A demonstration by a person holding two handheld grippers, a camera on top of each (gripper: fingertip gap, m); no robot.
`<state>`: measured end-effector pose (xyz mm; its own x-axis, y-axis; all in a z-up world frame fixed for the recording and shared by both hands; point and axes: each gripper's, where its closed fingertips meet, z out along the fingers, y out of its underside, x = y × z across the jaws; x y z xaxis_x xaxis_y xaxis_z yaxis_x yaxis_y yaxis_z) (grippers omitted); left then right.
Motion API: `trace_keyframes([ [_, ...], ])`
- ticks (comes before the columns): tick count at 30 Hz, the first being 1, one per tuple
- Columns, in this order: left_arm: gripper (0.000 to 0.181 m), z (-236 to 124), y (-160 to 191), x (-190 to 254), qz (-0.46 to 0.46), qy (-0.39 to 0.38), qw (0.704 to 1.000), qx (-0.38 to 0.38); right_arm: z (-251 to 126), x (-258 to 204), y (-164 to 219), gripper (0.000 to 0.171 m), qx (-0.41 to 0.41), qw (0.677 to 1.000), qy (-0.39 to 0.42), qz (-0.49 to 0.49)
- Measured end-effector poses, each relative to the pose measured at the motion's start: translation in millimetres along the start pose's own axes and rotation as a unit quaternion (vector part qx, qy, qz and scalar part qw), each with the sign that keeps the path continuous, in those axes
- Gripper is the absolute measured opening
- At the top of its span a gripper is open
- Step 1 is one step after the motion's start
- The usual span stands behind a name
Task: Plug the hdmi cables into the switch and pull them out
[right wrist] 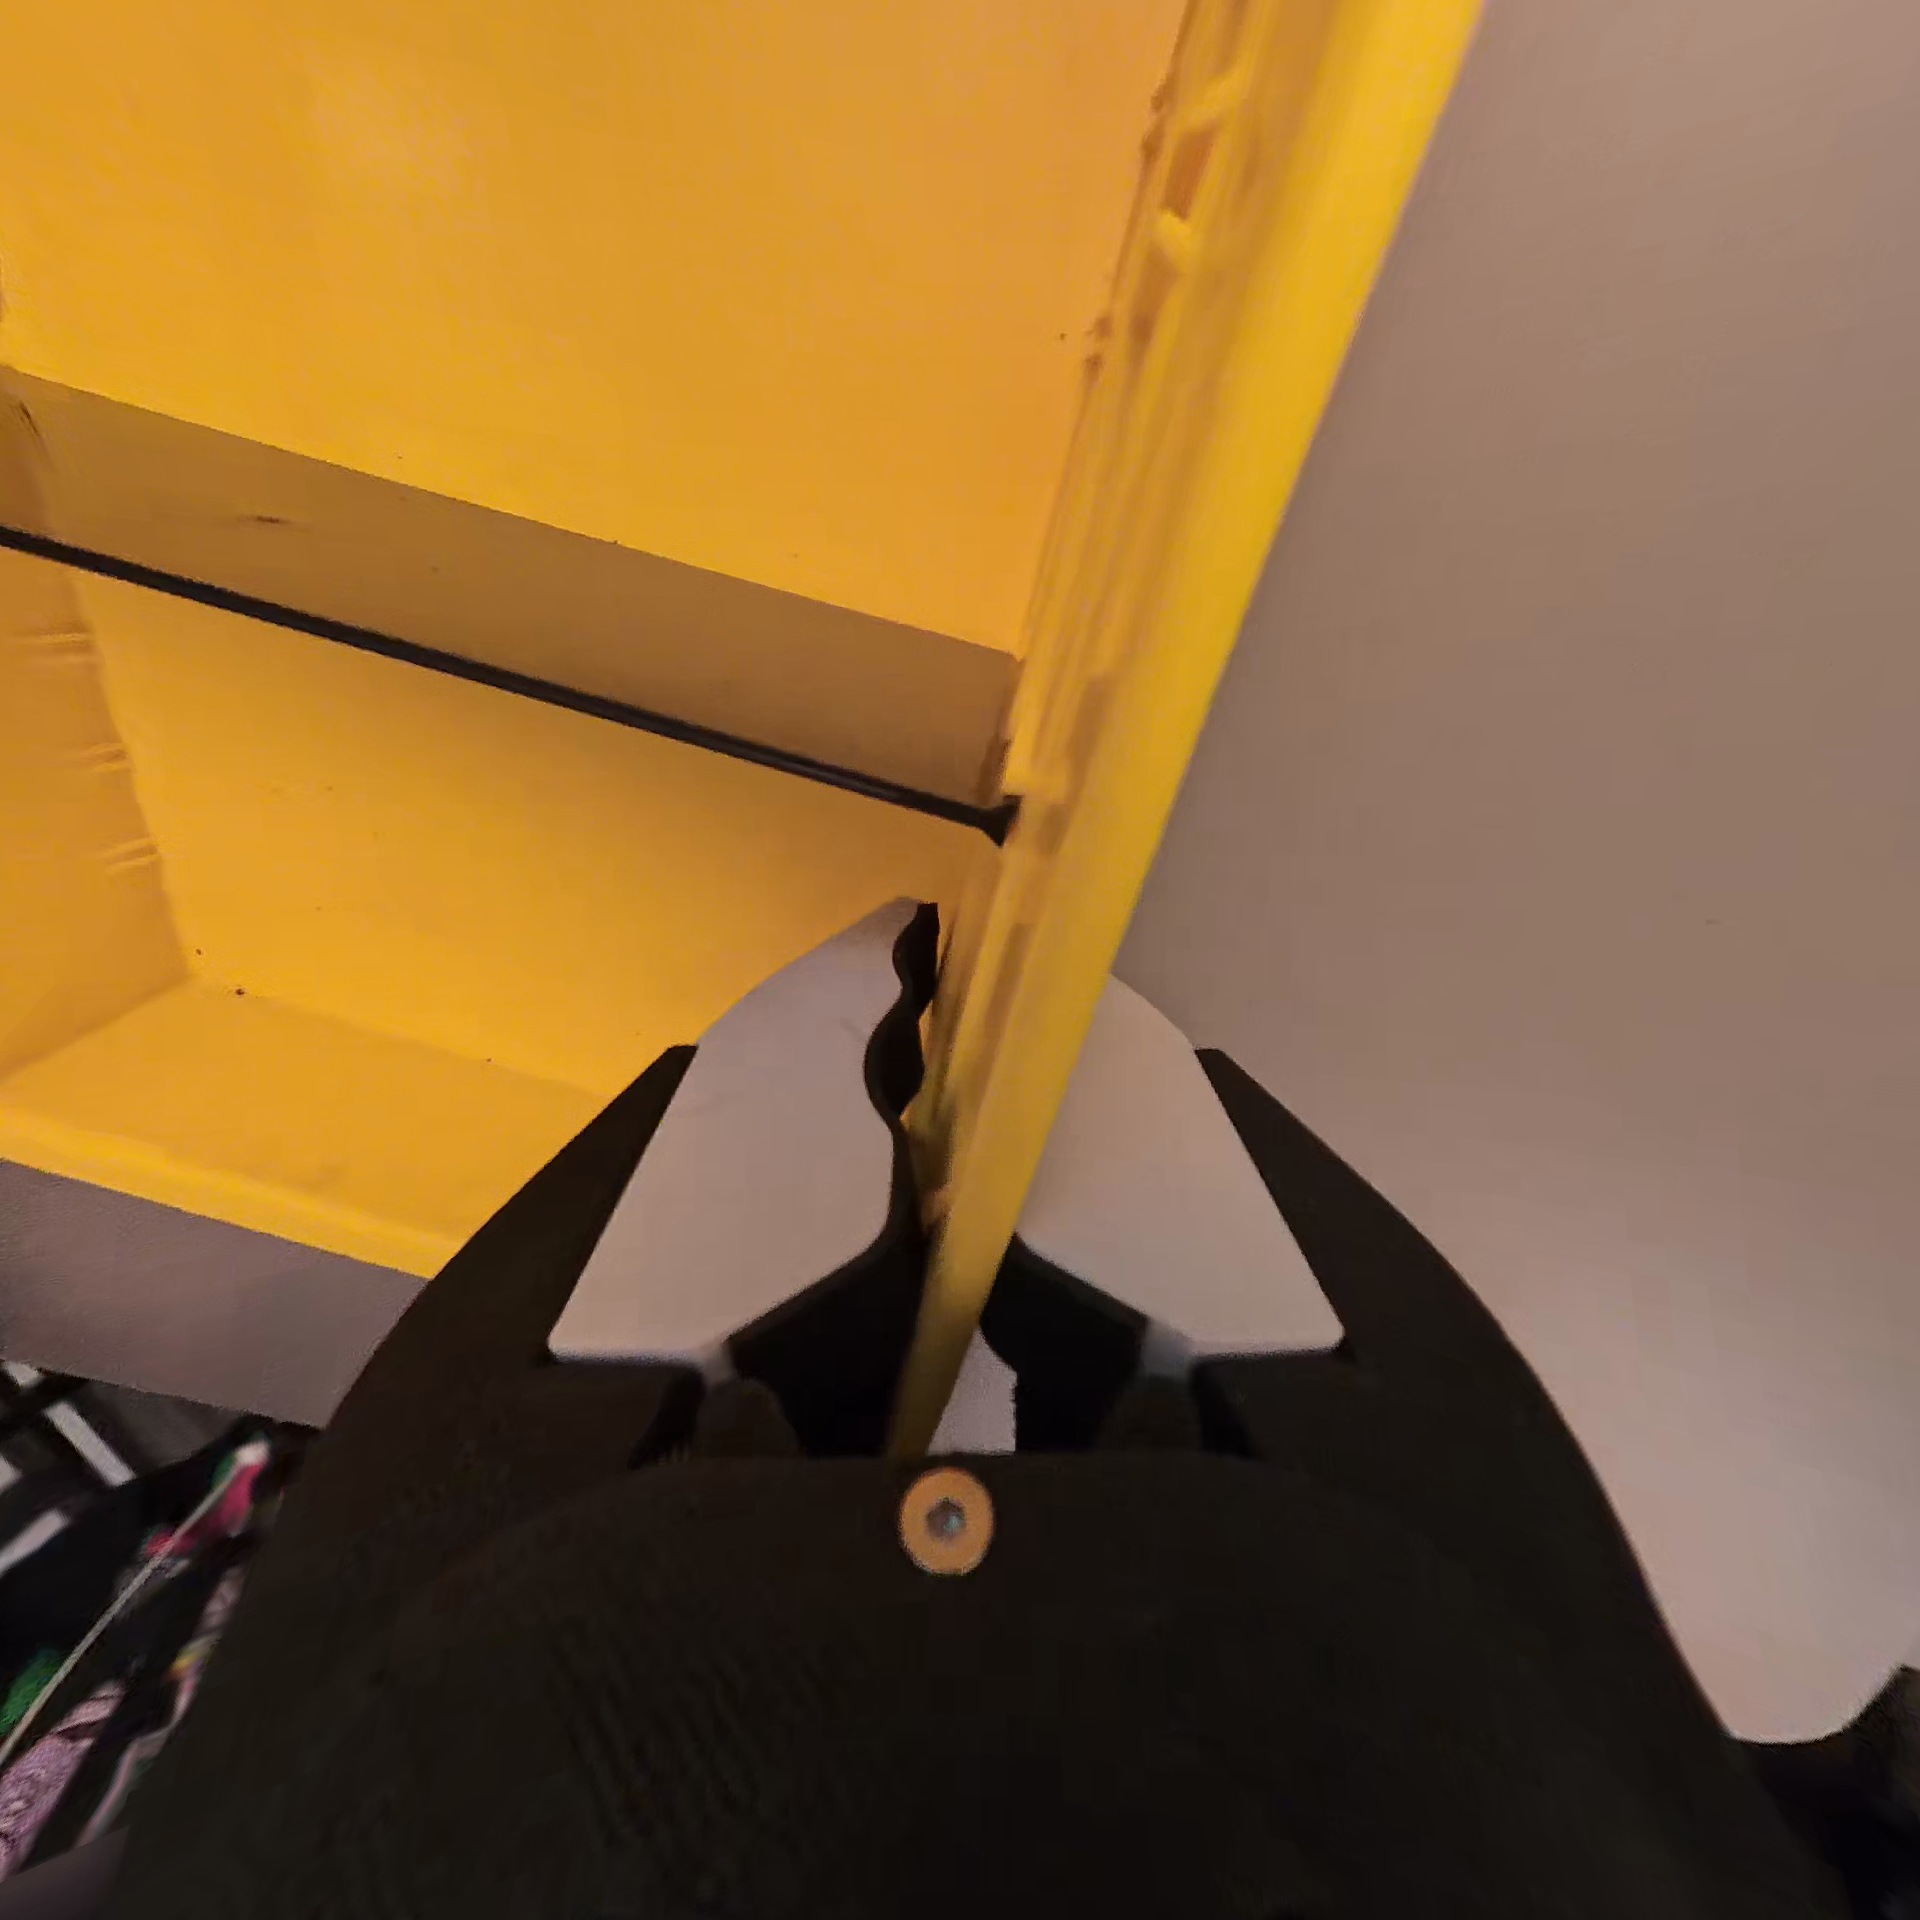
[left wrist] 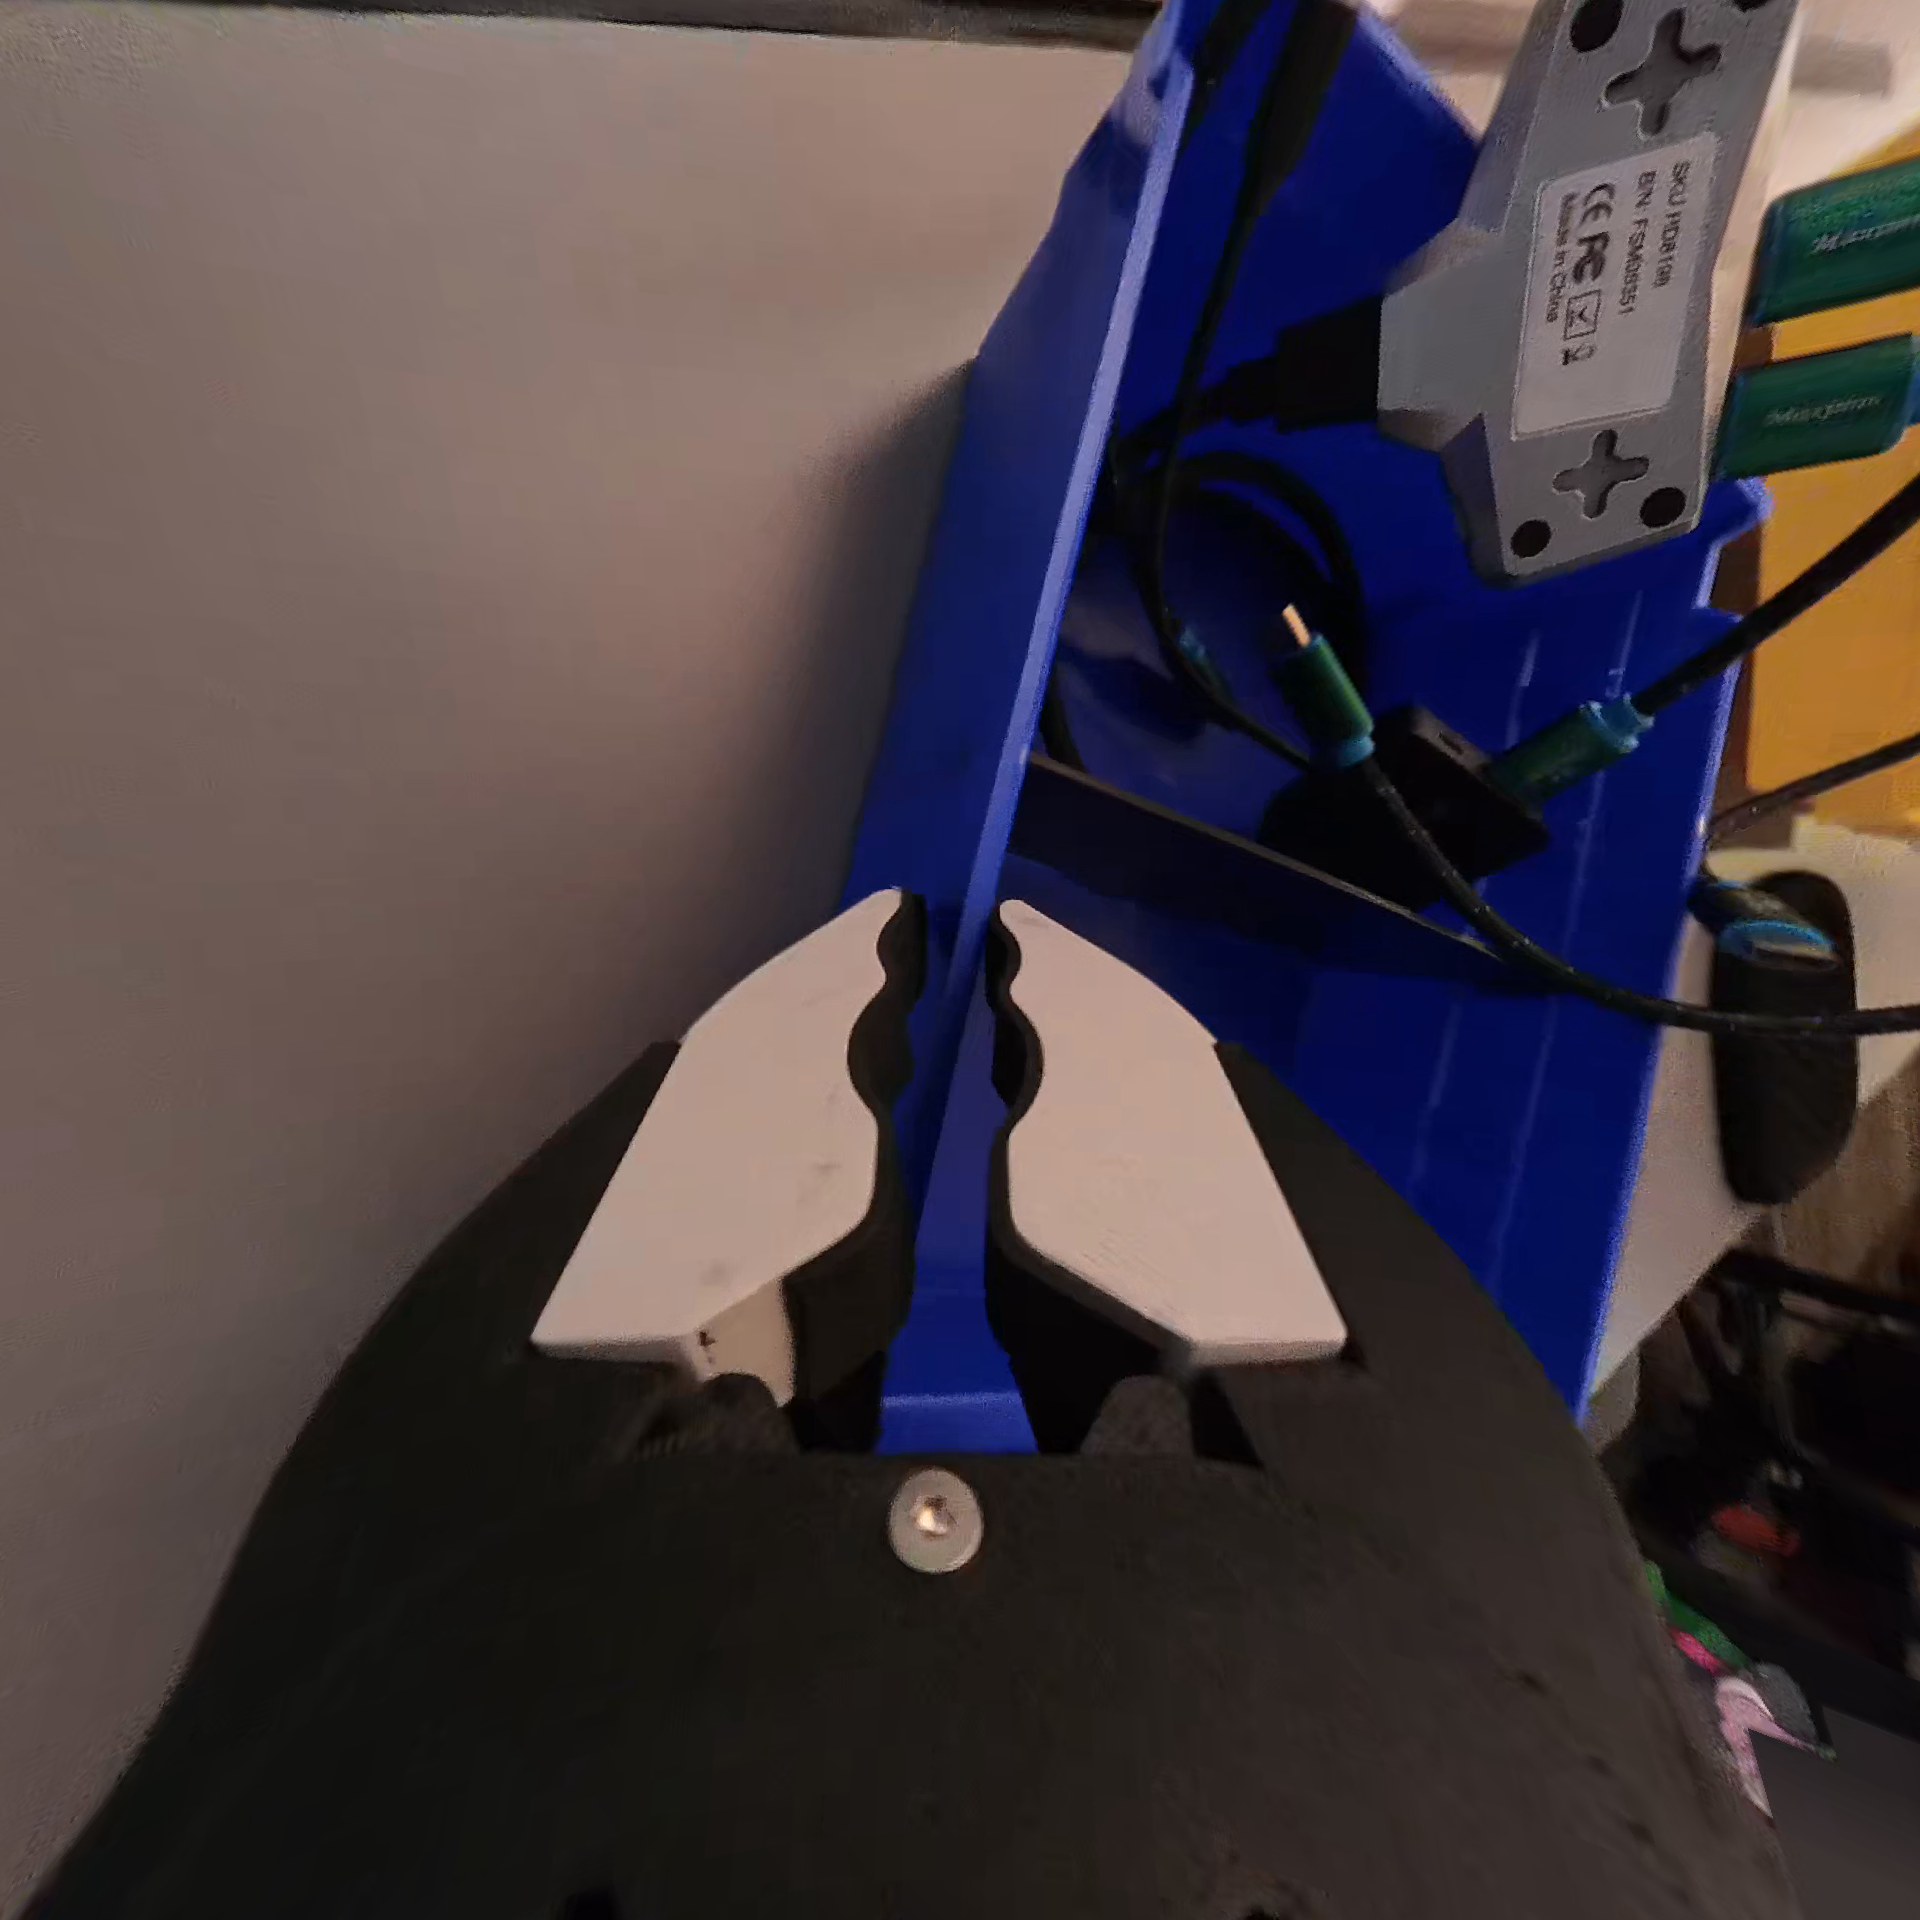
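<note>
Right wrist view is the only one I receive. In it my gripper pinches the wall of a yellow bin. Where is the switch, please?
Observer: The grey switch is at the far end of a blue bin, with its label side toward the left camera.
Operator: What does the left gripper do?
Observer: The left gripper is shut on the blue bin's side wall and touches no cable.
Operator: Are any cables at the switch?
Observer: Two green plugs sit side by side against the switch's right edge. They seem inserted, but the blur hides how deep they go.
</note>
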<state>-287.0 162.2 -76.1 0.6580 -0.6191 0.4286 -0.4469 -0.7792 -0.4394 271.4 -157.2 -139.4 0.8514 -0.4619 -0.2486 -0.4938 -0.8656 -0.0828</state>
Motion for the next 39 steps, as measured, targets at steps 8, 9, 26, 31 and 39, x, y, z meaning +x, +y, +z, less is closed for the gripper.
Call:
trace_keyframes([
  [8,0.01,-83,46,-105,-0.163,-0.079,0.979,0.092,0,10,-8,0.005,-0.028,0.995,0.059,-0.069],
  [9,0.01,-90,52,-111,-0.173,-0.081,0.977,0.099,-1,14,-6,0.005,-0.03,0.995,0.059,-0.07],
  [26,0.011,-110,64,-130,-0.21,-0.08,0.964,0.144,-7,41,8,0.005,-0.048,0.995,0.055,-0.069],
  [31,0.01,-113,68,-134,-0.198,-0.095,0.965,0.143,-7,41,8,0.005,-0.048,0.995,0.055,-0.067],
  [39,0.01,-113,67,-134,-0.193,-0.106,0.966,0.135,-6,41,3,0.006,-0.049,0.995,0.062,-0.065],
])
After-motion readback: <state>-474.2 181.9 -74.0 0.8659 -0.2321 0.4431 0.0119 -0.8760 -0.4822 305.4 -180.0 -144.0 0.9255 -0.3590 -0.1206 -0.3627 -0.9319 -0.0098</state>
